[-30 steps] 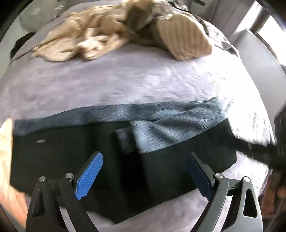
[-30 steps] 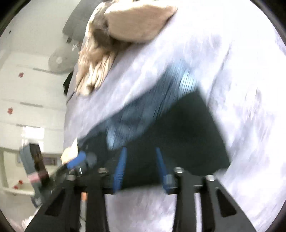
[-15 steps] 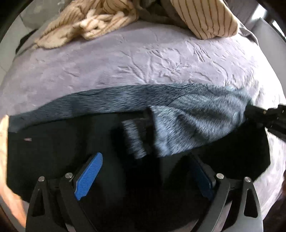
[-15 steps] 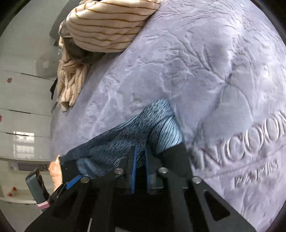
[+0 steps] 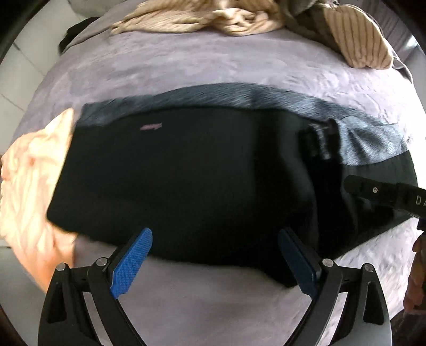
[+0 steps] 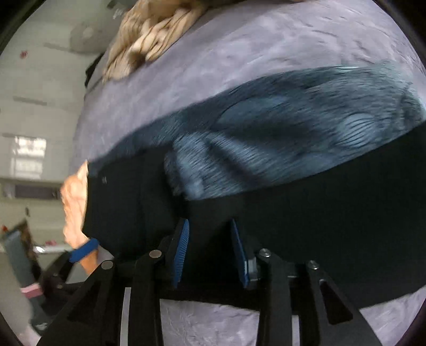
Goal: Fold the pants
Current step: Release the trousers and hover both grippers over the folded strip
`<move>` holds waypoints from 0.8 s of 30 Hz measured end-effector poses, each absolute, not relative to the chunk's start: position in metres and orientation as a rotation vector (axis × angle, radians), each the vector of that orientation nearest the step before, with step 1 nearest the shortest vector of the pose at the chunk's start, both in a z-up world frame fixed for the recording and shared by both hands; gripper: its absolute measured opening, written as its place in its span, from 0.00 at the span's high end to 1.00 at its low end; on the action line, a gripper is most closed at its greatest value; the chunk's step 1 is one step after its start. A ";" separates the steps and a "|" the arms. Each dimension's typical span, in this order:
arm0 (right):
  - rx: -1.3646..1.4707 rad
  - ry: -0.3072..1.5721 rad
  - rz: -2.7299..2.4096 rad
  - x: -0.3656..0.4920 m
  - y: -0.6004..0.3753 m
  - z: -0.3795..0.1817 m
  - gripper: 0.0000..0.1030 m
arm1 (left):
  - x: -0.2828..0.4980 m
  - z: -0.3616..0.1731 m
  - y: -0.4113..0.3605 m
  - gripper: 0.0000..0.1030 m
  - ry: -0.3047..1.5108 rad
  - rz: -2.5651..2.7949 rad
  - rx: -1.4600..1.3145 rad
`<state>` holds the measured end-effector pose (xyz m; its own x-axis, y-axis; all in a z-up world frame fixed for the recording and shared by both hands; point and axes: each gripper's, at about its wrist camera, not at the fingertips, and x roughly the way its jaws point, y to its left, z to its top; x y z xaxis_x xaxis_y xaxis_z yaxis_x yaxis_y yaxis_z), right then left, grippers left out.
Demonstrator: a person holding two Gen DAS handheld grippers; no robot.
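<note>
The pants (image 5: 199, 173) lie spread across the lilac bedspread (image 5: 186, 66), black with a grey-blue ribbed side (image 6: 279, 138) showing along the far edge and at the right. My left gripper (image 5: 215, 235) hovers over the near edge of the black cloth, open wide, with nothing pressed between its blue pads. My right gripper (image 6: 209, 223) points down at the black cloth. Its jaws are opening, a narrow gap apart, with dark cloth behind them and neither pad pressing on it. In the left wrist view the right gripper's black body (image 5: 372, 191) reaches in from the right.
A pile of beige striped clothes (image 5: 213, 16) lies at the far side of the bed. A peach cloth (image 5: 32, 186) sits at the pants' left end. The bed's edge and a pale floor (image 6: 32, 106) show at the left. Bare bedspread (image 5: 199, 306) lies in front of the pants.
The right gripper was shut on the grey-blue edge half a second ago; its jaws now stand apart over the black cloth. Both grippers pulled back towards the near edge. The grey-blue fold lies further right.
</note>
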<state>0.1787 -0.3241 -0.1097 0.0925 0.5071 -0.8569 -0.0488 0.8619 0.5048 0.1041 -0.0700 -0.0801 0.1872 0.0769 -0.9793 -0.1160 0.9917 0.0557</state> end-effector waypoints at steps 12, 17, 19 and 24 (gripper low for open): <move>0.227 1.499 0.461 0.133 -0.288 -0.071 0.49 | 0.062 -0.066 -0.012 0.06 1.371 0.191 -0.115; 0.202 1.553 0.441 0.111 -0.280 -0.070 0.46 | 0.055 -0.060 0.003 0.06 1.356 0.190 -0.138; 0.177 1.575 0.437 0.103 -0.274 -0.072 0.46 | 0.052 -0.060 0.007 0.06 1.355 0.187 -0.151; 0.131 1.601 0.442 0.093 -0.253 -0.071 0.43 | 0.048 -0.060 0.013 0.06 1.361 0.177 -0.168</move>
<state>0.0929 -0.2532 -0.0710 -0.0884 0.3466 -0.9338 -0.1816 0.9162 0.3572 0.0475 0.0133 -0.0600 0.1986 0.0282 -0.9797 -0.2231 0.9746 -0.0171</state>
